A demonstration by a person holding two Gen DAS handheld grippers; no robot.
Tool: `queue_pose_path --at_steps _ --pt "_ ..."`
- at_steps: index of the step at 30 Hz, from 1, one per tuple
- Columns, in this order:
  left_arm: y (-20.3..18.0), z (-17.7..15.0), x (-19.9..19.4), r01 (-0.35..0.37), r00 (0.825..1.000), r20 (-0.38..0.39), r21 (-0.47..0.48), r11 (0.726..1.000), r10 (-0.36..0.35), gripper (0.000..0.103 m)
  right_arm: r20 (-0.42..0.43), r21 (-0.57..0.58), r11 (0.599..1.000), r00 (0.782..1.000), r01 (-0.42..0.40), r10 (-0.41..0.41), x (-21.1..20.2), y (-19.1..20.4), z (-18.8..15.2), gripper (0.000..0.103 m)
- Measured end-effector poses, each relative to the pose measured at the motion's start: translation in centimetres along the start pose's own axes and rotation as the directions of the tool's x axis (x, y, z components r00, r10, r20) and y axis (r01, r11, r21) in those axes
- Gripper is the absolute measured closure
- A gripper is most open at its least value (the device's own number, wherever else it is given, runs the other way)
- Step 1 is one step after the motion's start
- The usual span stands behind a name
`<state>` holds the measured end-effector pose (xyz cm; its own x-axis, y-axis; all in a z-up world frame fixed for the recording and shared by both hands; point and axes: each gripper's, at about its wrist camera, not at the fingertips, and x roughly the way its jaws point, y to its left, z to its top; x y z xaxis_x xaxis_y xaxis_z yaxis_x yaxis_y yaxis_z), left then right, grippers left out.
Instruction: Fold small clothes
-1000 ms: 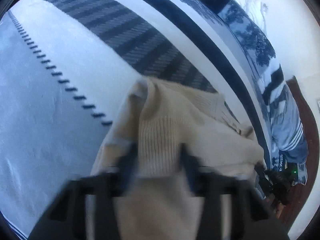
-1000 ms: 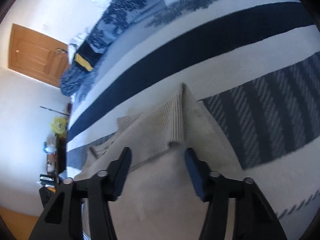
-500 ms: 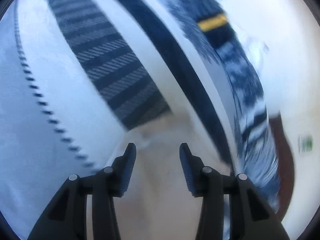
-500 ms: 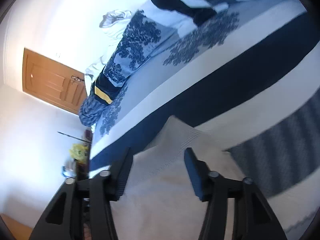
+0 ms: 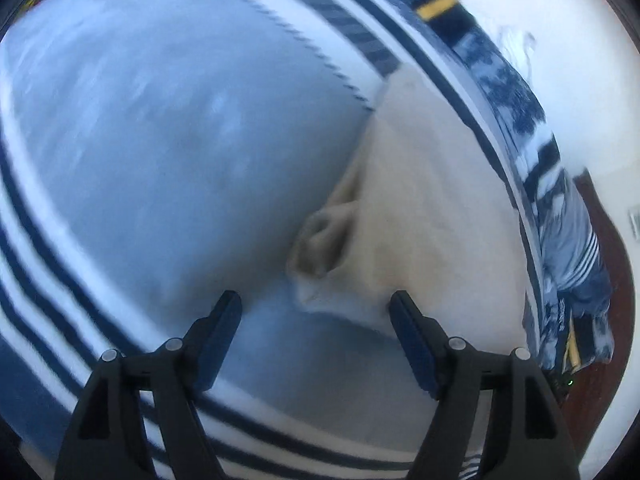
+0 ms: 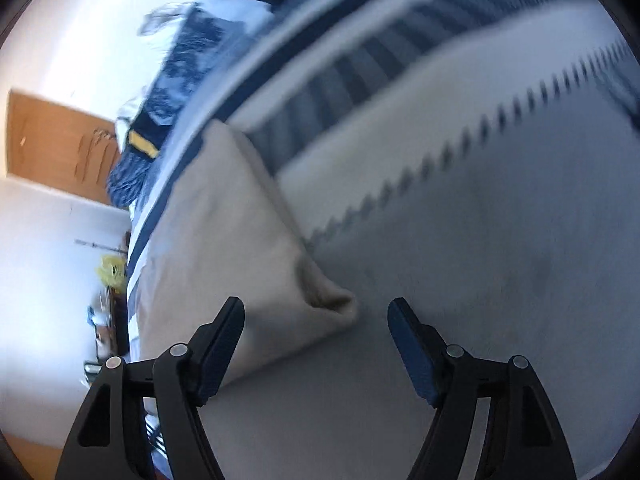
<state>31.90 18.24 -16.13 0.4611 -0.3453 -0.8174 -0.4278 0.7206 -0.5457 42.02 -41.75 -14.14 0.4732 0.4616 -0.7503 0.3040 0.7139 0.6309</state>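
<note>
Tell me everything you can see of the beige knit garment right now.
The beige knit garment is a soft, cream-coloured piece, lying folded on the striped blue and white bedspread. One rolled, open-ended corner, perhaps a cuff, points toward the cameras. Neither the left tongs nor the right tongs touch it; both have just been opening and stand wide. Blur hides the knit detail.

The left claw [image 5: 316, 332] has two black plastic arms with triangular cut-outs, each ending in a dark blue ribbed pad. Round silver screws sit at the joints. The right claw [image 6: 316, 336] is built the same: black frame, blue pads, silver screws.
</note>
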Motion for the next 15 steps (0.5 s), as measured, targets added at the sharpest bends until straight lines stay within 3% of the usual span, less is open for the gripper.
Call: queue_pose_path --at_steps 1,3,4,5,6,7,8,9,11,15 --pt "-0.5 0.4 0.6 0.030 0.999 -0.025 -0.012 0.999 -0.030 0.028 0.031 0.005 1.000 0.999 -0.012 0.012 -0.1 0.2 -0.3 0.025" --pt "-0.5 1.1 1.6 0.090 0.993 -0.064 -0.116 0.989 -0.098 0.028 0.017 0.066 0.995 0.997 -0.074 0.073 0.4 0.4 -0.8 0.028" --pt "-0.3 1.6 2.7 0.111 0.988 -0.084 -0.170 0.979 -0.127 0.035 -0.010 0.106 0.989 0.994 -0.103 0.105 1.2 0.5 -1.0 0.035" --pt "0.0 1.9 3.0 0.105 0.989 -0.086 -0.201 0.974 -0.124 0.073 -0.049 0.130 0.985 0.992 -0.111 0.118 2.2 0.7 -1.2 0.044" --pt "0.9 2.1 3.2 0.136 0.981 -0.099 -0.272 0.953 -0.169 0.080 -0.076 0.125 0.989 0.993 -0.081 0.091 2.8 1.2 -1.3 0.066" --pt "1.2 2.0 3.1 0.170 0.972 -0.101 -0.324 0.931 -0.213 0.082 -0.078 0.108 0.994 0.996 -0.032 0.041 3.0 1.5 -1.3 0.082" --pt "1.6 1.8 2.5 0.186 0.969 -0.089 -0.342 0.921 -0.228 0.088 -0.075 0.098 0.995 0.997 -0.009 0.016 2.8 1.6 -1.2 0.087" --pt "1.6 1.6 1.5 0.184 0.973 -0.076 -0.326 0.928 -0.219 0.091 -0.065 0.112 0.994 0.998 -0.012 0.020 2.3 1.4 -1.3 0.093" --pt "1.1 0.8 -1.7 0.206 0.975 -0.035 -0.247 0.947 -0.221 0.095 -0.028 0.156 0.987 0.998 -0.049 0.055 0.1 0.9 -2.1 0.094" --pt "1.6 -2.2 -7.2 0.238 0.971 0.021 -0.171 0.956 -0.238 0.095 -0.003 0.059 0.995 0.997 -0.075 0.075 -5.1 2.0 -5.6 0.096"
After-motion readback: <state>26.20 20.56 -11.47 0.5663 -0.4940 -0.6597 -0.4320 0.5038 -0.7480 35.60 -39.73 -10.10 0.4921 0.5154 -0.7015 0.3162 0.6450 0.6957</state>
